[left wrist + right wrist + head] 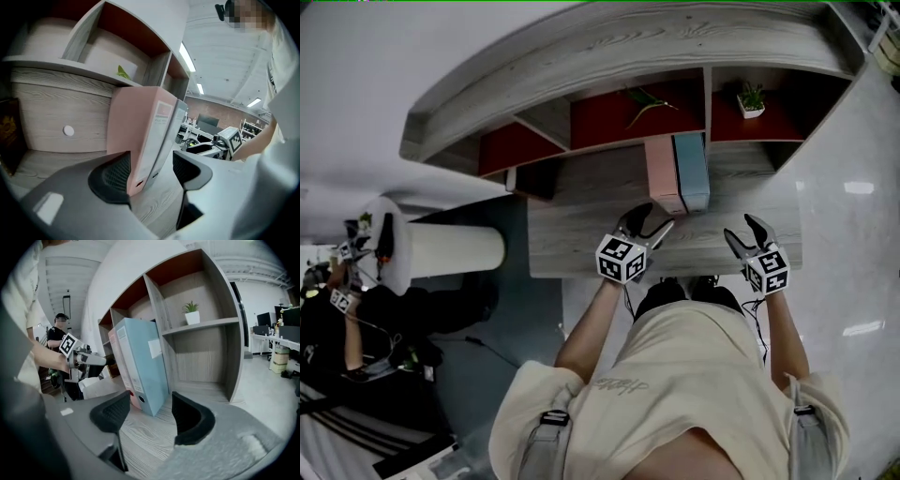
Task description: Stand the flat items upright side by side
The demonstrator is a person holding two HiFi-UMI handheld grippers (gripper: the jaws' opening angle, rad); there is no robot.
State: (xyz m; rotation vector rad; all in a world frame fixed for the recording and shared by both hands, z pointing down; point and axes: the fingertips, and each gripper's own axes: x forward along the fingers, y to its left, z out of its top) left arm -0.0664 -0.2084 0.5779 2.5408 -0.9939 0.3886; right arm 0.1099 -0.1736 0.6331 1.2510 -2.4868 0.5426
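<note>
Pink binder (664,173); pale blue binder (691,169); grey wood-grain counter (581,239); shelf (609,117), red back panels; green plant (751,95), white pot (751,111).

Nothing is legible, even on the pink binder (136,131).

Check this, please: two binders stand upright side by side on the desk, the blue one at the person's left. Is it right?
Not quite. In the head view the pink binder is at the person's left and the blue binder at the right; both stand upright side by side on the desk.
</note>
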